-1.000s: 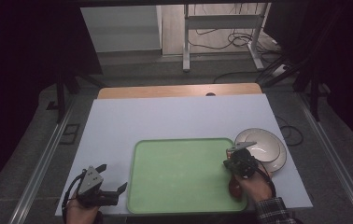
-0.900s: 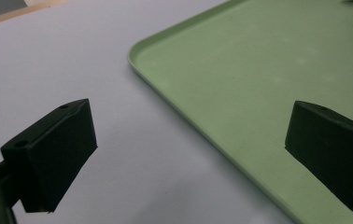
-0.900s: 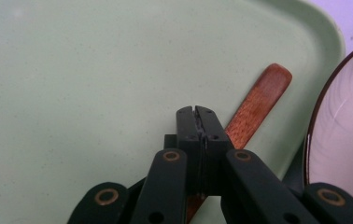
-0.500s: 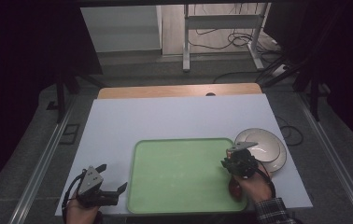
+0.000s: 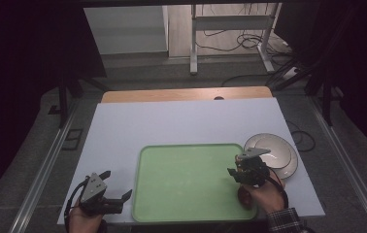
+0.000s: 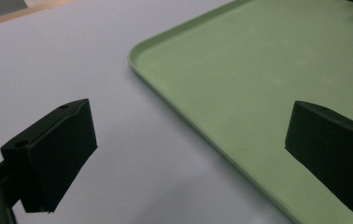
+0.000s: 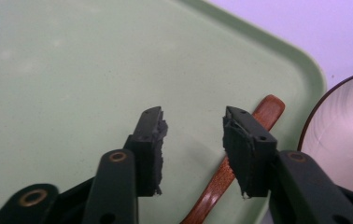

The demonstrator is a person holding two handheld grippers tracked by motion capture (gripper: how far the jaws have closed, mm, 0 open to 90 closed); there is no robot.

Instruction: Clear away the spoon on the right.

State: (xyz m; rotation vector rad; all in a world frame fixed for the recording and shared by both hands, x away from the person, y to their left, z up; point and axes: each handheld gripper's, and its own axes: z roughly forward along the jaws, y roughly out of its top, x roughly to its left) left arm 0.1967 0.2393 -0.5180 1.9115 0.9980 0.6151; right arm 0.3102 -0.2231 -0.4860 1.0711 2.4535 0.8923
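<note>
A pale green tray (image 5: 186, 179) lies near the front of the table. A reddish-brown wooden utensil (image 5: 243, 194) rests on the tray by its right rim; its handle (image 7: 267, 112) runs under my right jaw. My right gripper (image 5: 249, 170) hovers open just above that handle (image 7: 193, 135), holding nothing. A white plate (image 5: 275, 151) sits on the table just right of the tray, and its rim (image 7: 347, 135) is also visible in the right gripper view. My left gripper (image 5: 108, 194) is wide open at the tray's front left corner (image 6: 188, 140), low over the table.
The tray (image 6: 258, 70) rests on a white sheet (image 5: 181, 121) covering the table, with a wooden strip (image 5: 186, 93) along the far edge. Metal rails run down both sides. A stand and cables lie on the floor beyond.
My right gripper has drifted very slightly left over the utensil. The left gripper has stayed in place.
</note>
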